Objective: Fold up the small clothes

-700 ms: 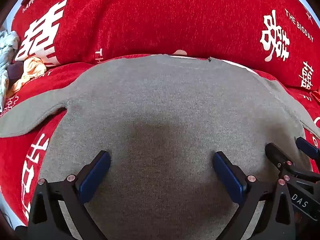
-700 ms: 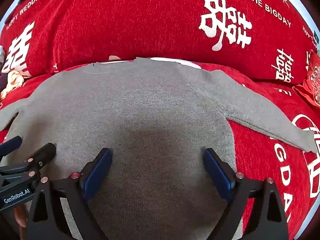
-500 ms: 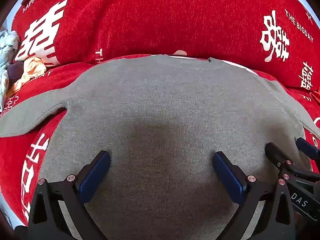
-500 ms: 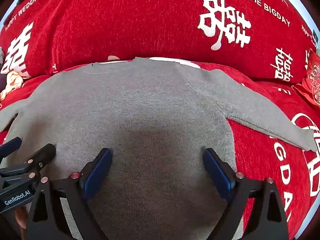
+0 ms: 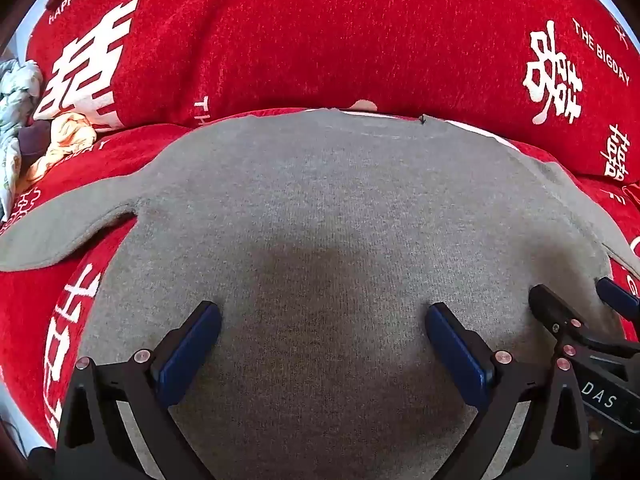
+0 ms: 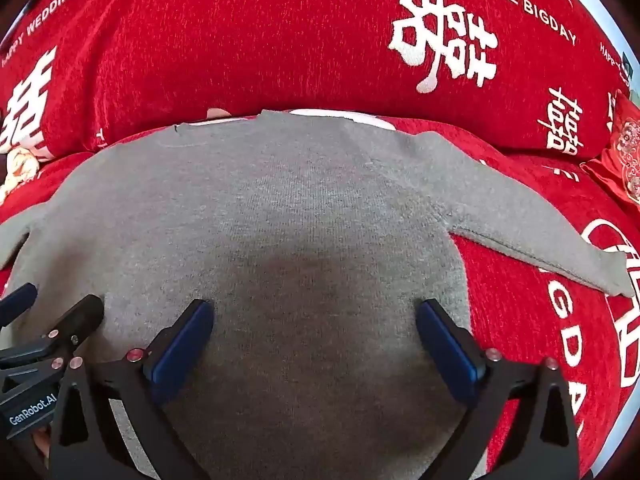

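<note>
Nothing has moved since the earlier frames. Your left gripper (image 5: 320, 344) and right gripper (image 6: 314, 340) hover spread wide, pinching nothing, over the grey knit sweater (image 5: 320, 208) lying flat mid-frame on the red printed cover (image 5: 320, 40). Expect soft, limp fabric; grip each sleeve (image 6: 520, 224) near its cuff.
</note>
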The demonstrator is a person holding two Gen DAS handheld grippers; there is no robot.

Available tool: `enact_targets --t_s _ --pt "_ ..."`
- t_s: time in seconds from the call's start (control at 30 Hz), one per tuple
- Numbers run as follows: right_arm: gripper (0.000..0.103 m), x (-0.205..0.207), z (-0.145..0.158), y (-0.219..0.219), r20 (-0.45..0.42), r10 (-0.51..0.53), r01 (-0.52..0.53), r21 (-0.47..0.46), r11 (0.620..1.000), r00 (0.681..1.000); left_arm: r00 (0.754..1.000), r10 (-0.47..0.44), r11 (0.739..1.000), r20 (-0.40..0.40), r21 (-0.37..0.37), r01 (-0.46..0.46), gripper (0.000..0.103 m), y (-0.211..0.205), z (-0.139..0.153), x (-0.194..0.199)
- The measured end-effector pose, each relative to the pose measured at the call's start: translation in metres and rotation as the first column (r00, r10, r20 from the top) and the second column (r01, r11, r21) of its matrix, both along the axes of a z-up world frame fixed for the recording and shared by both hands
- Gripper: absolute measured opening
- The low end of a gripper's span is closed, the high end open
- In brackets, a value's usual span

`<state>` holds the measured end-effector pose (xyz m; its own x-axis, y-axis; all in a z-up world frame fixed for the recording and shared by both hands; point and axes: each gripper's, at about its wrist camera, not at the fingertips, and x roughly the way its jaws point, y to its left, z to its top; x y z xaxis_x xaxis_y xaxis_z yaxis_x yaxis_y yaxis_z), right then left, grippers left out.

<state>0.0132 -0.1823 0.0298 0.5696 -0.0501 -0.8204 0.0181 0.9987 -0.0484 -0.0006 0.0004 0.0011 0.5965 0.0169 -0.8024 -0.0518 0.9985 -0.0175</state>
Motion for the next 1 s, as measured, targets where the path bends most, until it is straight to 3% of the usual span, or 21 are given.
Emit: enact_targets --t_s 0.3,0.73,0.87,1.0 --pt "0.102 -0.001 -0.003 -0.001 0.004 0.004 -0.004 0.004 1.0 1.0 1.0 0.013 1.0 -0.001 0.002 -0.013 0.103 -0.001 0.0 -0.001" --pt "0.102 0.0 0.005 0.004 -0.025 0.045 -0.046 -0.023 0.999 0.999 0.997 0.013 1.0 -0.073 0.022 -0.012 0.103 0.001 0.008 0.005" --pt "0.102 -0.003 0.015 0.007 0.002 0.077 -0.077 -0.014 0.997 0.997 0.998 0.061 0.997 -0.01 0.053 -0.061 0.103 0.004 0.026 0.0" --pt "0.102 0.001 0.025 0.01 0.02 0.095 -0.096 0.017 0.995 0.995 0.997 0.073 0.995 -0.004 0.063 -0.073 0.103 0.003 0.039 0.004"
